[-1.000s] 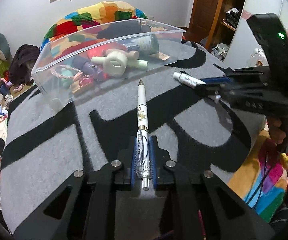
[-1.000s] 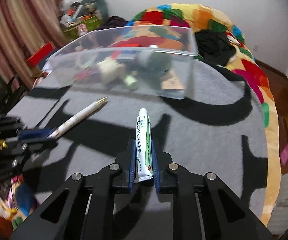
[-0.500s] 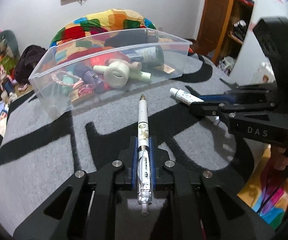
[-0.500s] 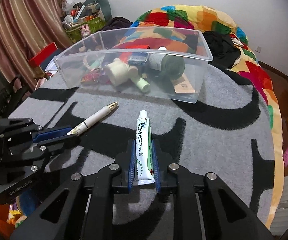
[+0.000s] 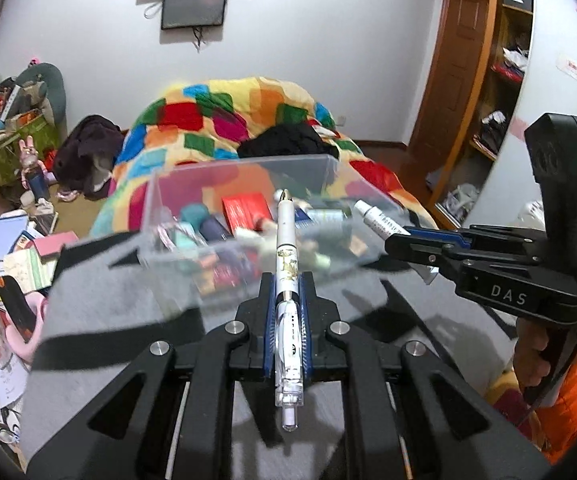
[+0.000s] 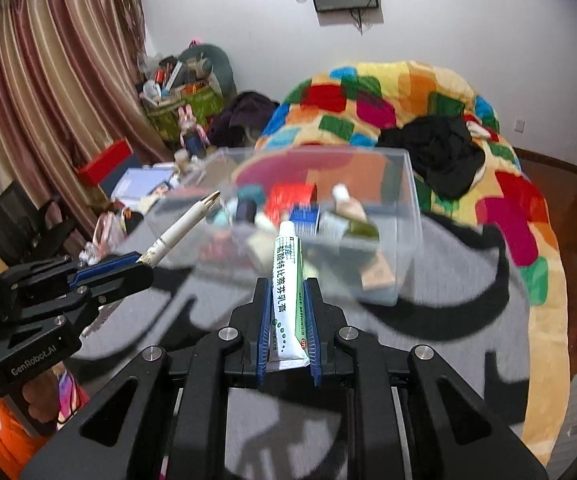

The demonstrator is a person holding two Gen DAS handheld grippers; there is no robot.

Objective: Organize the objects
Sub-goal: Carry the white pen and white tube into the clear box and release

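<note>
My left gripper (image 5: 287, 278) is shut on a white pen (image 5: 286, 240) with a clear barrel, whose gold tip points over the clear plastic bin (image 5: 168, 216). My right gripper (image 6: 286, 286) is shut on a white and green ointment tube (image 6: 286, 268), cap forward, also aimed at the bin (image 6: 406, 216). Both are lifted off the grey blanket, side by side. The bin holds several small things: a red box, bottles, a tape roll. In the left wrist view the right gripper (image 5: 402, 240) and its tube (image 5: 378, 220) show at the right. The right wrist view has the left gripper (image 6: 140, 266) and pen (image 6: 184, 226) at the left.
A grey and black blanket (image 5: 100, 280) covers the bed under the bin. Behind lies a colourful patchwork quilt (image 5: 216, 120) with black clothes (image 6: 440, 152) on it. Clutter of books and boxes (image 5: 16, 240) fills the floor at left. Wooden shelves (image 5: 500, 80) stand at right, curtains (image 6: 48, 100) at left.
Both grippers have risen off the blanket with the pen and the tube still held. Both views have tilted up, and the bin now sits just beyond the items' tips.
</note>
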